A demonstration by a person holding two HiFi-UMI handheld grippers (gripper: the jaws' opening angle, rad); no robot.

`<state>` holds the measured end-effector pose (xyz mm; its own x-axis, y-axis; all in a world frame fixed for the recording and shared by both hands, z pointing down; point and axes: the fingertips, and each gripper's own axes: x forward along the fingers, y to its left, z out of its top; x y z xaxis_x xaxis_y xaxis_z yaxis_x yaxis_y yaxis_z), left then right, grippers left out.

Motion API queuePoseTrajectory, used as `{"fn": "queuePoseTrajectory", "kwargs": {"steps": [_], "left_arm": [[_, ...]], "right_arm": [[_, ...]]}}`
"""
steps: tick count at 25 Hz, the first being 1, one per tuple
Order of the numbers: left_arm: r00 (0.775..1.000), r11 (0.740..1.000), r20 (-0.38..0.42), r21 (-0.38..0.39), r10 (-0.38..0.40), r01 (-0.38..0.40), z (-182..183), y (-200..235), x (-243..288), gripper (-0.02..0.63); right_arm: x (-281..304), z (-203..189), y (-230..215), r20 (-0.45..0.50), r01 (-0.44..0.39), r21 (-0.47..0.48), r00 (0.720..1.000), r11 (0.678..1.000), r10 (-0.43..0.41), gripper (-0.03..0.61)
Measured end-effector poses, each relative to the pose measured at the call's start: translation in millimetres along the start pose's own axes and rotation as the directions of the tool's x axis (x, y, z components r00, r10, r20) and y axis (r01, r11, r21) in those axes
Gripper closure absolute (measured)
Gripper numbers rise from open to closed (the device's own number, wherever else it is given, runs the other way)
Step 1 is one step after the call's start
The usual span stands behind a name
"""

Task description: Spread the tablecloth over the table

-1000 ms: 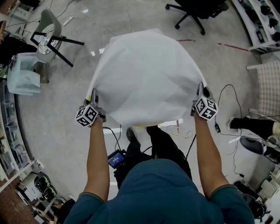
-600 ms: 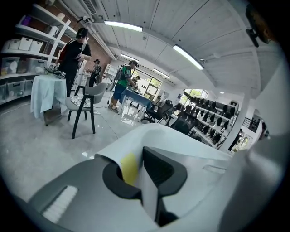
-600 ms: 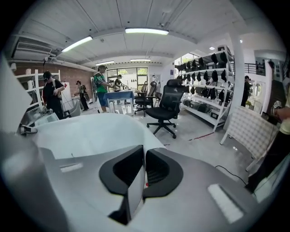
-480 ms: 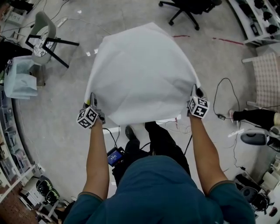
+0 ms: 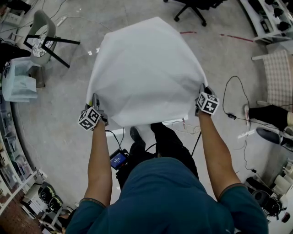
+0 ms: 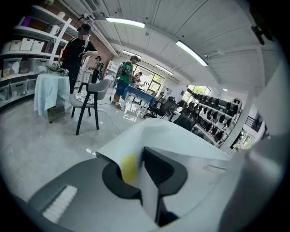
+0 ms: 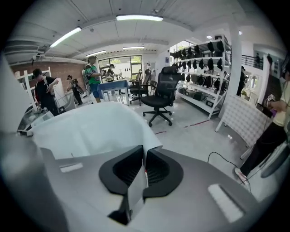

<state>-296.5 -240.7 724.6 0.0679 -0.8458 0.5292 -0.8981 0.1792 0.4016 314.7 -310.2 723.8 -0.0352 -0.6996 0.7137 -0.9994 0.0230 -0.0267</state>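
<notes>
The left gripper [image 5: 95, 98] [image 6: 136, 168] is clamped on one near corner of a white, paper-thin tablecloth [image 5: 146, 73] [image 6: 174, 136], its jaws pressed together with the sheet pinched between them. The right gripper [image 5: 202, 90] [image 7: 144, 170] is closed the same way on the other near corner (a strip of the sheet runs down through the closed jaws). A person in a dark teal shirt holds both grippers out at arm's length. The tablecloth [image 7: 90, 127] billows away from them in one broad sheet above the grey concrete floor [image 5: 59, 128], its far edge rising to a blunt point. Whatever lies under the sheet is hidden. On the floor beyond the sheet's far left edge stands a grey chair with black legs [image 5: 46, 32], and beyond its far right edge is a black wheeled office chair [image 5: 192, 9] [image 7: 161, 97]. Black cables [image 5: 233, 98] trail over the floor by the right gripper.
</notes>
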Motion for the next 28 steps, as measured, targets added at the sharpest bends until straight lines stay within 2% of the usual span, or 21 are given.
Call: {"fn": "queuePoseTrajectory", "kwargs": {"steps": [4, 8, 9, 11, 12, 14, 16, 18, 21, 26, 28], "left_arm": [[1.000, 1.000, -0.007, 0.010, 0.007, -0.007, 7.7, -2.3, 13.2, 0.597], [1.000, 1.000, 0.001, -0.013, 0.016, -0.016, 13.9, 0.8, 23.1, 0.594], [1.000, 1.000, -0.005, -0.016, 0.011, -0.011, 11.7, 0.5, 22.3, 0.579], [0.999, 1.000, -0.034, -0.020, 0.004, -0.004, 0.0, 2.1, 19.3, 0.492], [0.999, 1.000, -0.048, -0.021, 0.009, -0.010, -7.7, 4.8, 16.2, 0.479], [0.998, 0.999, -0.063, -0.030, 0.025, -0.027, -23.7, 10.6, 6.9, 0.454], [0.998, 0.998, -0.053, -0.065, 0.019, -0.022, -38.9, 11.3, -4.8, 0.451], [0.999, 0.992, -0.036, -0.124, -0.004, -0.001, -53.7, 9.5, -17.2, 0.451], [0.997, 0.977, -0.040, -0.206, -0.065, 0.055, -81.7, -1.6, -32.9, 0.453], [0.982, 0.962, -0.093, -0.235, -0.166, 0.140, -124.8, -27.3, -52.9, 0.435], [0.973, 0.934, -0.062, -0.301, -0.220, 0.192, -128.8, -41.8, -57.5, 0.417]], "right_arm": [[16.3, 20.6, 2.1, -0.003, -0.004, -0.044, 1.000, 0.999, 0.004, 0.563], [29.8, 21.8, 5.3, -0.015, -0.060, 0.030, 0.998, 0.998, 0.060, 0.561], [28.4, 17.5, 4.8, -0.014, -0.082, 0.054, 0.996, 0.995, 0.082, 0.561], [22.0, 4.4, 4.1, -0.008, -0.122, 0.091, 0.992, 0.988, 0.124, 0.551], [18.1, -3.8, 4.4, -0.003, -0.143, 0.114, 0.990, 0.983, 0.144, 0.539], [8.6, -21.5, 7.4, 0.015, -0.198, 0.183, 0.980, 0.963, 0.199, 0.499], [-4.1, -39.9, 16.0, 0.043, -0.278, 0.273, 0.960, 0.921, 0.277, 0.480], [-18.5, -59.2, 31.2, 0.054, -0.354, 0.331, 0.933, 0.875, 0.357, 0.474], [-38.1, -82.0, 52.3, 0.067, -0.414, 0.372, 0.905, 0.831, 0.420, 0.455], [-61.7, -106.0, 72.8, 0.056, -0.440, 0.387, 0.888, 0.810, 0.456, 0.449], [-70.4, -114.1, 81.1, 0.064, -0.463, 0.409, 0.874, 0.786, 0.482, 0.448]]}}
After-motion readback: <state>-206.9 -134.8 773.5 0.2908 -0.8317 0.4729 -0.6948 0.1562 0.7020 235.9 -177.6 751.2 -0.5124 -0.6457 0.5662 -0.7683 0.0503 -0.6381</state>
